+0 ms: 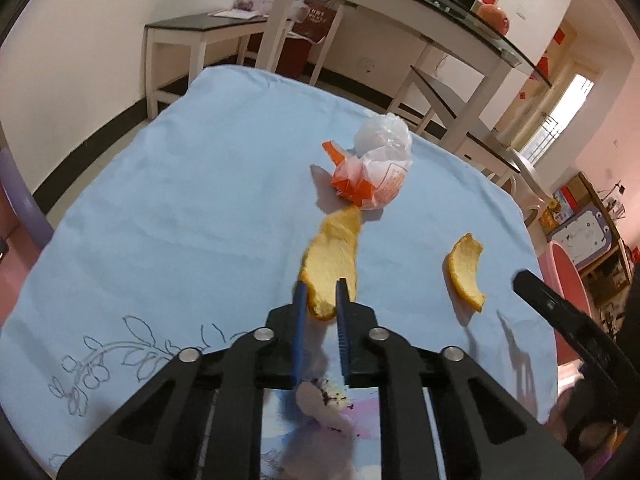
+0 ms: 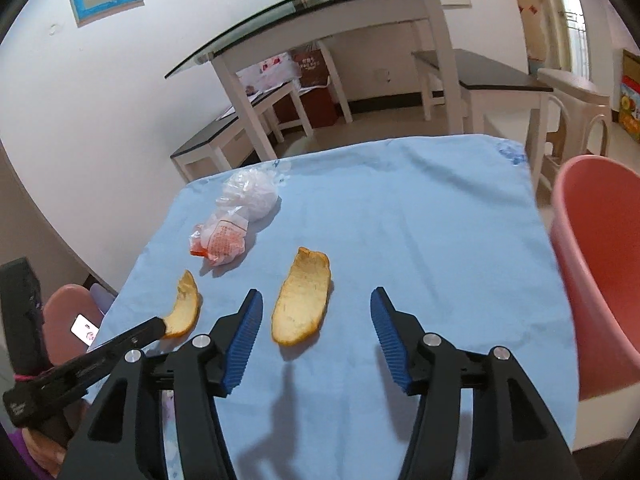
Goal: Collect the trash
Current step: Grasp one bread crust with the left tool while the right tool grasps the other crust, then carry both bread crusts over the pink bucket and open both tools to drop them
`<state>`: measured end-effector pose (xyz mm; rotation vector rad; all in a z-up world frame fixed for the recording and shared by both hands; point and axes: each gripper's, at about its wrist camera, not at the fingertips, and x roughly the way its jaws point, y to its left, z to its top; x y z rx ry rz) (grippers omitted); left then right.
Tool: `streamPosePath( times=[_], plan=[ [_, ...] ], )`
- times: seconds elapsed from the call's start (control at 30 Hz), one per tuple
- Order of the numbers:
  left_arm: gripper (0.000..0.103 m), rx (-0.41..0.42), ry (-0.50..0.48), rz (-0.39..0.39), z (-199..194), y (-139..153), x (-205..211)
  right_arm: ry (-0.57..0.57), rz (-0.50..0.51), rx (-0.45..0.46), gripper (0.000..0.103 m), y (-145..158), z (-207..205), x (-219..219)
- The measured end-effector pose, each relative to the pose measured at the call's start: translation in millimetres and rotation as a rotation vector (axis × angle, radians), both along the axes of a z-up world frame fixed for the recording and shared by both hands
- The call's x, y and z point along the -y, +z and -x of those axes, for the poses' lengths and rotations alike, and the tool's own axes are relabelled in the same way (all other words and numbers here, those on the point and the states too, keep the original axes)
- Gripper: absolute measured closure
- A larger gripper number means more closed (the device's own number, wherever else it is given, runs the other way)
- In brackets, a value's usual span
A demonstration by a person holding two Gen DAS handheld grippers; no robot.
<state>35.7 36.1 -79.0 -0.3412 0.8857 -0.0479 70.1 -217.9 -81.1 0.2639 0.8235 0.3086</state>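
Collection is at an early stage. The left tongs (image 1: 320, 294) have their blue pads clamped on the near end of one curved yellow-orange strip of fruit peel (image 1: 331, 264), which lies on the surface and is not yet lifted. The right tongs (image 2: 316, 320) stand wide, nothing between the pads, with a second, broader piece of fruit peel (image 2: 302, 298) lying on the cloth just beyond and between them, untouched. Further off, to the left in the right-wrist view, rest a crumpled orange-and-white plastic wrapper (image 2: 220, 242) and, touching it on the far side, a ball of clear crumpled plastic film (image 2: 252, 194). All four items remain to be binned.

The surface carries a pale blue cloth (image 1: 180, 200) with a line-drawn flower print near its front edge. A pink plastic tub (image 2: 600, 280) stands off its right side, the probable receptacle. Beyond it, a white glass-topped table (image 2: 320, 4) with dark-topped benches (image 2: 480, 72) against white walls.
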Motion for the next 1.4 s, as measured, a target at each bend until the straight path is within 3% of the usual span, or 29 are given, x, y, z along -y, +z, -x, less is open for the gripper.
streamPosePath(
  times=[0.33, 0.43, 0.5, 0.6, 1.0, 1.4],
  plan=[
    [0.1, 0.018, 0.004, 0.02, -2, 3, -14, 0.071, 0.06, -0.061, 0.047, -19, -46, -21],
    [0.1, 0.022, 0.005, 0.024, -2, 4, -17, 0.088, 0.081, -0.056, 0.065, -22, -53, -28],
    [0.1, 0.027, 0.005, 0.021, -1, 6, -17, 0.09, 0.078, -0.077, 0.089, -25, -55, -29],
    [0.1, 0.031, 0.004, 0.021, 2, 8, -17, 0.086, 0.059, -0.079, 0.098, -25, -51, -29],
    [0.1, 0.103, -0.028, 0.012, 19, 33, -8, 0.055, -0.002, 0.014, 0.099, 17, 3, -17],
    [0.1, 0.16, -0.111, -0.018, 32, 55, 27, -0.006, -0.002, 0.049, 0.099, 30, 41, 11]
  ],
)
